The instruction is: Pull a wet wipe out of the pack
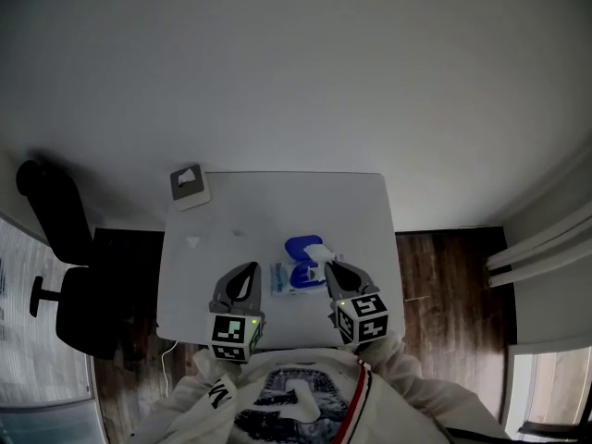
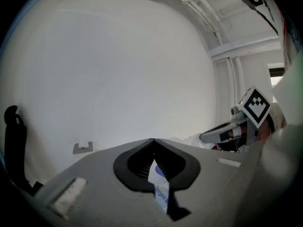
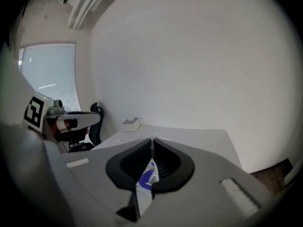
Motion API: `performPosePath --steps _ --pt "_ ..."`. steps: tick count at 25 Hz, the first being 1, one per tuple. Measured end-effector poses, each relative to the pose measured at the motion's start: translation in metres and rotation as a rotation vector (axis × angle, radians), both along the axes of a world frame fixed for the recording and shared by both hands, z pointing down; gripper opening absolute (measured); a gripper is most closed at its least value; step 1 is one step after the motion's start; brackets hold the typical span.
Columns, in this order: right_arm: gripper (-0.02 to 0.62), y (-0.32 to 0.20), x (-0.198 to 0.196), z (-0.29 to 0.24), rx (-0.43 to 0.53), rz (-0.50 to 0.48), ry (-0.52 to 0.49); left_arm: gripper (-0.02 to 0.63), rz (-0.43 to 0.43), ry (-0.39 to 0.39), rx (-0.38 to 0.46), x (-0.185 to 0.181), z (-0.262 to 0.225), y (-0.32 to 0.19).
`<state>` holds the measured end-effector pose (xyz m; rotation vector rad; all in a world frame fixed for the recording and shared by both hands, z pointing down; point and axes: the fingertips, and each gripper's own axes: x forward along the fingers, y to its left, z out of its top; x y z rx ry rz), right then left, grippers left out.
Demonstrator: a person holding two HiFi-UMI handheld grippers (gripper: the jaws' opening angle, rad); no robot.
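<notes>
1. The right gripper [image 1: 326, 265] is closed. Its tips pinch a small white corner that I take to be the wipe [image 1: 323, 251], standing up at the pack's right end.
2. The left gripper [image 1: 254, 266] is closed too, tips together just beside the pack's left end. Whether it nips the wrapper's edge I cannot tell.
3. The pack [image 1: 296, 278] lies between the two grippers, over the near half of the white table [image 1: 277, 202]. In each gripper view a strip of it shows through the slot under the tips.
4. Its long axis runs left to right, from one gripper to the other, and its blue flap [image 1: 300, 246] is folded open toward the far side.
5. The right gripper is nearer the opening, so the pull looks like its job: up and away from the pack, with the left gripper steadying the other end
</notes>
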<state>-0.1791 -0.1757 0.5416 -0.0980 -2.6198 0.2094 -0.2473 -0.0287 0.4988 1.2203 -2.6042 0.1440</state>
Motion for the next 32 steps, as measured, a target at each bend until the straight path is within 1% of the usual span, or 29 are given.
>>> performPosePath --steps 4,7,10,13,19,25,28,32 --pt "0.015 0.001 0.001 -0.021 0.037 0.042 -0.068 0.005 0.019 -0.019 0.011 -0.001 -0.009 0.003" --pt "0.015 0.002 0.003 -0.037 0.067 0.075 -0.121 0.005 0.036 -0.05 0.028 0.001 -0.021 0.004" --pt "0.015 0.005 0.007 -0.048 0.061 0.103 -0.145 0.005 0.047 -0.059 0.043 0.005 -0.029 0.006" --pt "0.015 0.008 0.013 -0.058 0.06 0.11 -0.161 0.004 0.055 -0.059 0.048 0.01 -0.033 0.007" --pt "0.015 -0.005 0.029 -0.079 0.068 0.149 -0.22 0.005 0.052 -0.07 0.053 0.022 -0.038 0.004" --pt "0.015 -0.009 0.059 -0.092 0.053 0.145 -0.275 0.004 0.028 -0.076 0.029 0.046 -0.043 0.007" --pt "0.015 -0.008 0.081 -0.096 0.049 0.139 -0.29 0.005 0.012 -0.083 0.017 0.066 -0.044 0.008" --pt "0.015 -0.012 0.112 -0.1 0.038 0.133 -0.304 0.003 0.004 -0.112 0.01 0.1 -0.05 0.001"
